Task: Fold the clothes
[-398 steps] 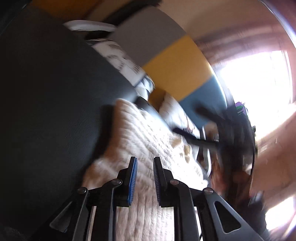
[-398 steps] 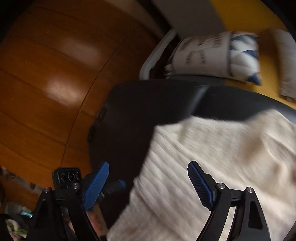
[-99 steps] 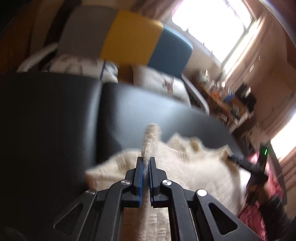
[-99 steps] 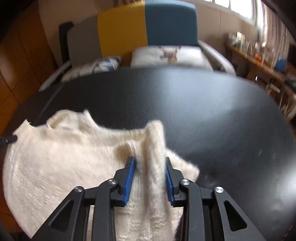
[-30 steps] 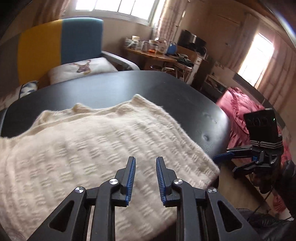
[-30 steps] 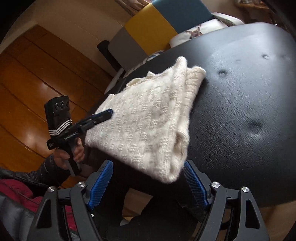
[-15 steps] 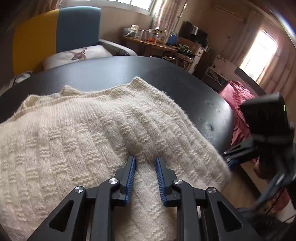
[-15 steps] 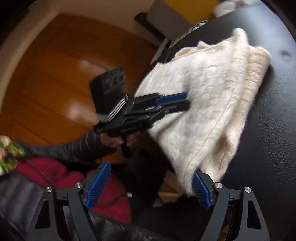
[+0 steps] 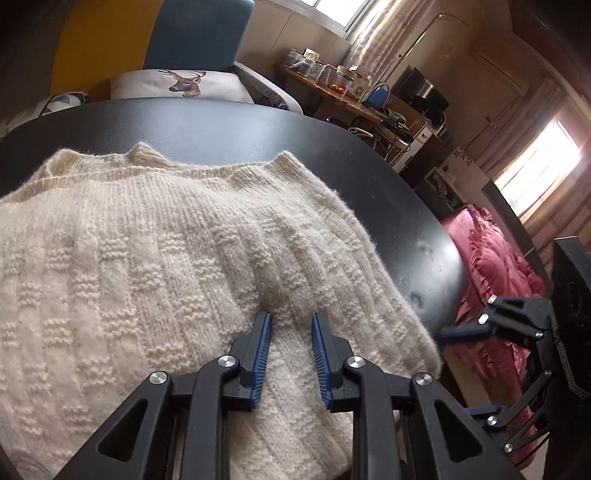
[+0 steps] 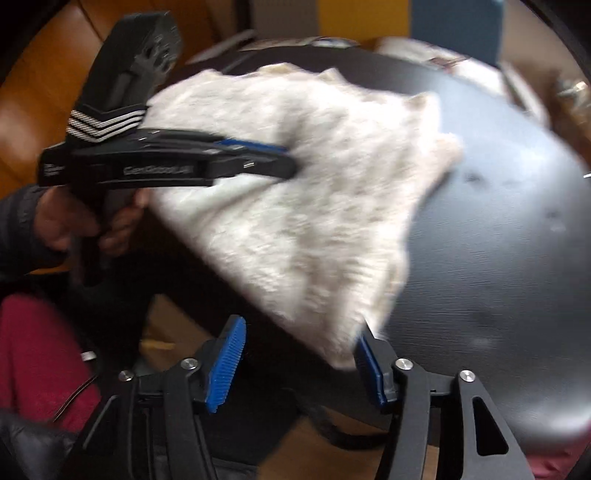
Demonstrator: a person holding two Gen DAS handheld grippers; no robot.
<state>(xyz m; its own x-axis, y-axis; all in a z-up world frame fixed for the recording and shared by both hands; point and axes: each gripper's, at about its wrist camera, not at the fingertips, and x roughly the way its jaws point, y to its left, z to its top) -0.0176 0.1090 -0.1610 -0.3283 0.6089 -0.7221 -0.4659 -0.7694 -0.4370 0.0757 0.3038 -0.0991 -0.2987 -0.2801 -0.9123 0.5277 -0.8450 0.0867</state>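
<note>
A cream knitted sweater (image 9: 155, 258) lies folded on the black round table (image 9: 258, 133); it also shows blurred in the right wrist view (image 10: 317, 192). My left gripper (image 9: 289, 325) rests on the sweater near its front edge, jaws slightly apart with knit between them, not pinched. It also shows in the right wrist view (image 10: 266, 158). My right gripper (image 10: 299, 339) is open wide at the sweater's near corner, which hangs over the table edge. It also shows at the right of the left wrist view (image 9: 458, 334).
A chair with yellow and blue panels (image 9: 192, 33) and a deer cushion (image 9: 181, 83) stands behind the table. A cluttered sideboard (image 9: 347, 85) is at the back right. A red blanket (image 9: 491, 266) lies right of the table.
My left gripper has pushed further forward onto the sweater. My right gripper has swung round toward the sweater's front corner and closer to it.
</note>
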